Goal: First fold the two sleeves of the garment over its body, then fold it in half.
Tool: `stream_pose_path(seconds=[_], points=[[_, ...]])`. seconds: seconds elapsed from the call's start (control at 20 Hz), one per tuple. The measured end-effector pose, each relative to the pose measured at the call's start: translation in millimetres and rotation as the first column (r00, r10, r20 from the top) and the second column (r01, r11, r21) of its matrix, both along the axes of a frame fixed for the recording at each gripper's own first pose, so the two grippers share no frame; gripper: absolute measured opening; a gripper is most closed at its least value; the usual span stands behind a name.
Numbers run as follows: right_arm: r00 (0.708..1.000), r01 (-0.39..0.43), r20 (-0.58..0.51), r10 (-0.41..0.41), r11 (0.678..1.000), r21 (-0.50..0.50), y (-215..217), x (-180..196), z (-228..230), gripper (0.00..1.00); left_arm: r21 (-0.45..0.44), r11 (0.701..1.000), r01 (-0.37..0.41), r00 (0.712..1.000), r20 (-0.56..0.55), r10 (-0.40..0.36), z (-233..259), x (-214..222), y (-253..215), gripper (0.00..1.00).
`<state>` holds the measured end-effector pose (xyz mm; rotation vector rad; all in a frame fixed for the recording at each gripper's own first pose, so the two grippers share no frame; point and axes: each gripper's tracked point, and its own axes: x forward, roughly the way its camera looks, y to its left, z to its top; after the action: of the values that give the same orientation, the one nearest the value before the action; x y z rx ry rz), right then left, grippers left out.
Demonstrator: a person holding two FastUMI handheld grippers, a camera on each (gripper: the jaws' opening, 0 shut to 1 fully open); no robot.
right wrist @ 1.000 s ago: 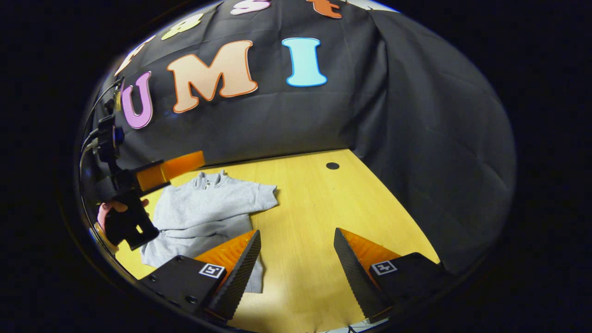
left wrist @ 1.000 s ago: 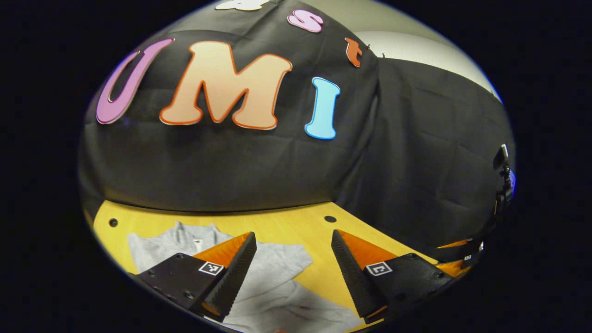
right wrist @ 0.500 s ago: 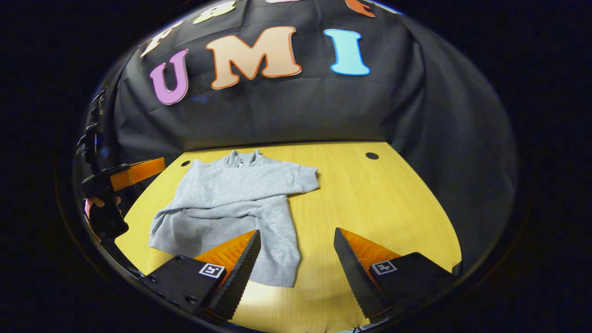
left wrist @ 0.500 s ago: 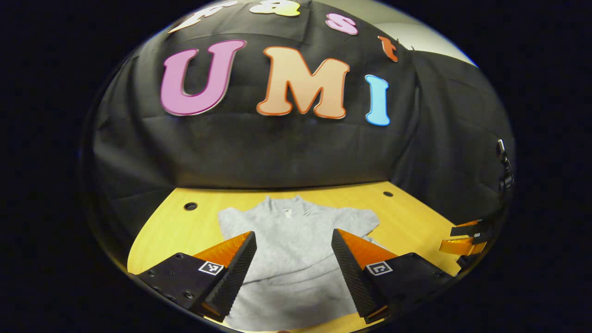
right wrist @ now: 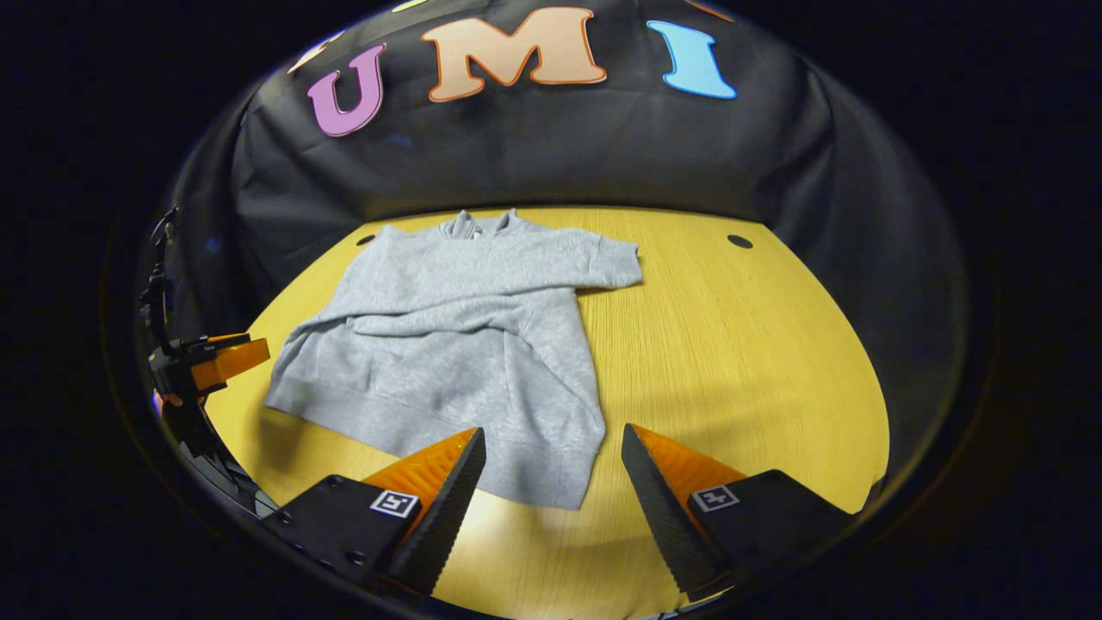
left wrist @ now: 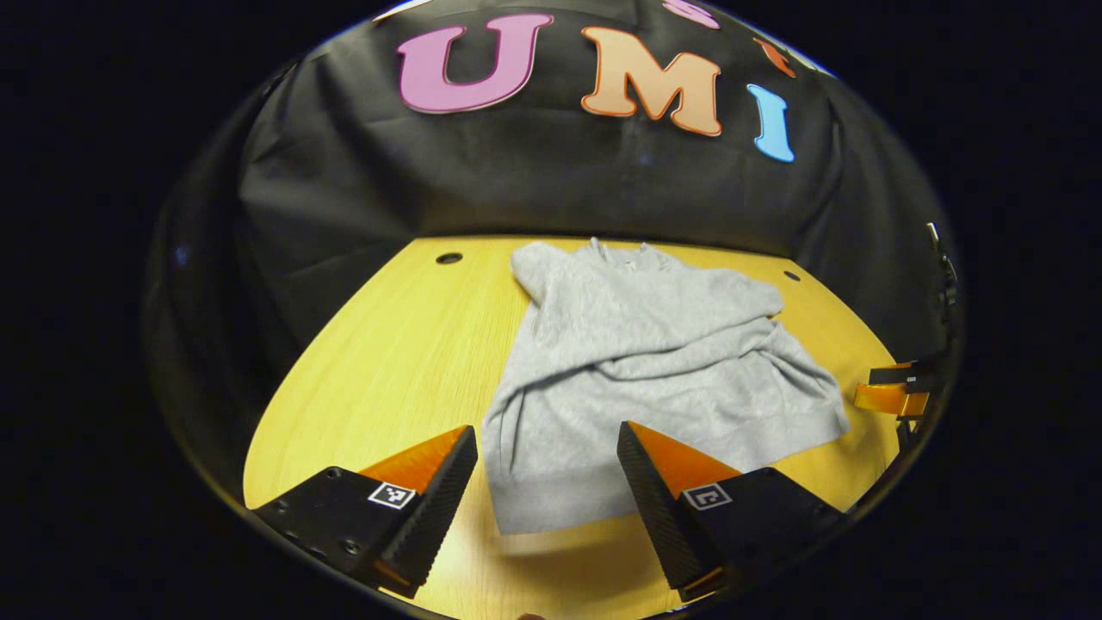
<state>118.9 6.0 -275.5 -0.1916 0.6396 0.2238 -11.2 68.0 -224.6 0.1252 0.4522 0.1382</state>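
Garment: grey top, lying flat on the counter, collar end toward the booth's back wall, hem end toward the tongs. In the right gripper view the garment is occupying the left and middle part of the counter.

Sleeves: both are lying folded across the body. One is crossing the chest as a creased band; in the right gripper view a cuff end is projecting past the body edge on the right.

Fold in half: not done; the hem is lying apart from the collar.

Hem: a ribbed band running along the near edge, with one corner lying between the fingers in each view.

Left tongs: spread wide, gripping nothing, hovering above the near hem without touching the cloth. In the right gripper view they are showing at the far left, beside the hem's left corner.

Right tongs: spread wide, gripping nothing, hanging over the hem's right corner and bare wood. In the left gripper view they are appearing at the far right edge, just off the garment's right corner.

Counter: yellow wood-grain surface, with dark round holes near the back edge.

Wall: black cloth hanging behind and beside the counter.
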Motion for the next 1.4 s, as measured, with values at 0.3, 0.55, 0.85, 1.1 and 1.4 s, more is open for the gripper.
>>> stream_pose_path(seconds=[0.3,0.55,0.85,1.1,1.4], points=[[0.997,-0.02,-0.069,0.018,0.999,-0.039,2,-5,-35,0.99,-0.052,0.997,-0.058,0.995,-0.085,0.053,-45,-15,15,0.96],[0.995,-0.055,-0.087,0.047,0.994,-0.096,5,-8,-48,0.96,-0.058,0.997,-0.055,0.993,-0.106,0.049,-58,-17,10,0.97],[0.996,-0.029,-0.084,0.024,0.998,-0.057,6,-8,-50,0.97,-0.015,0.999,-0.044,0.994,-0.101,0.042,-62,-11,5,0.96],[0.997,-0.007,-0.083,0.004,0.999,-0.041,12,-10,-51,0.67,-0.021,1.0,-0.021,0.996,-0.09,0.019,-63,-9,6,0.83],[0.995,0.021,-0.096,-0.024,0.999,-0.03,16,-11,-52,0.2,-0.073,0.997,0.013,0.995,-0.093,-0.02,-65,-3,-11,0.28]])
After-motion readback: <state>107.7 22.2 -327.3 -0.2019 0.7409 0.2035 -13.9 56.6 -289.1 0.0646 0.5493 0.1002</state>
